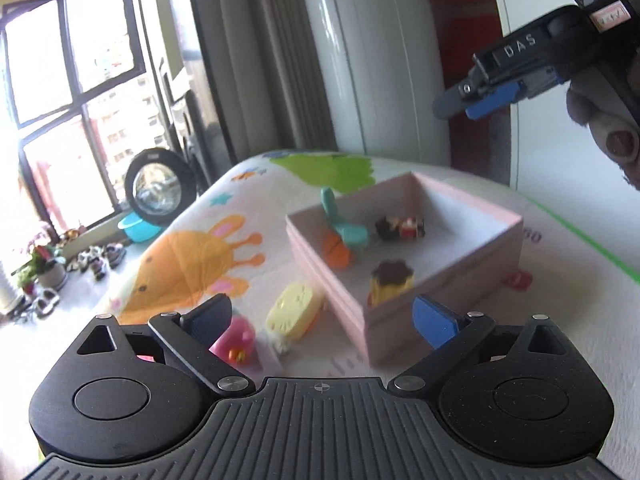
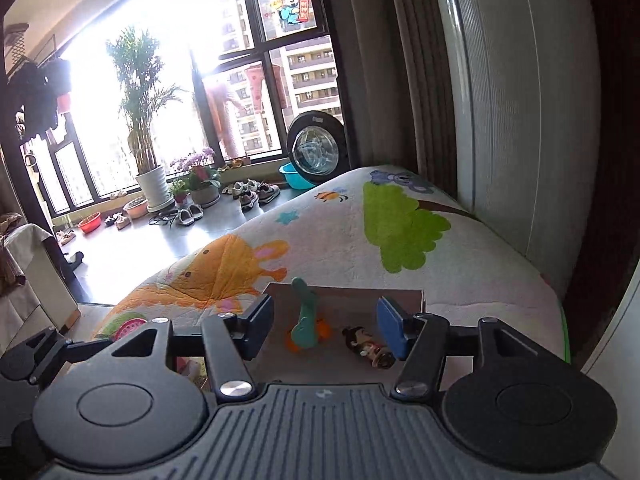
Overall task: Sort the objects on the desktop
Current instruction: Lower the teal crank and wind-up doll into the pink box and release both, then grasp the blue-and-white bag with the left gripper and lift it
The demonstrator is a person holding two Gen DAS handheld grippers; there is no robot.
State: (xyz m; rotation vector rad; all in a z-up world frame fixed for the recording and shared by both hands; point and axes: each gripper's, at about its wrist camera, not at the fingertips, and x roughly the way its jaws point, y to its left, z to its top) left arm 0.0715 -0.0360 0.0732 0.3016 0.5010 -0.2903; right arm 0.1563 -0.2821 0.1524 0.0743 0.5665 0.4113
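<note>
pink toy, yellow toy beside box

Three small toys in the box; two more on the mat just left of it.

On my right gripper, up in the left camera's corner, white letters read "DAS" across its black body; the small pink label beside them is too blurred to read.

pink box, white inside; teal-and-orange toy, brown-topped yellow pudding, pale yellow eraser; cartoon giraffe-print cloth.
</note>
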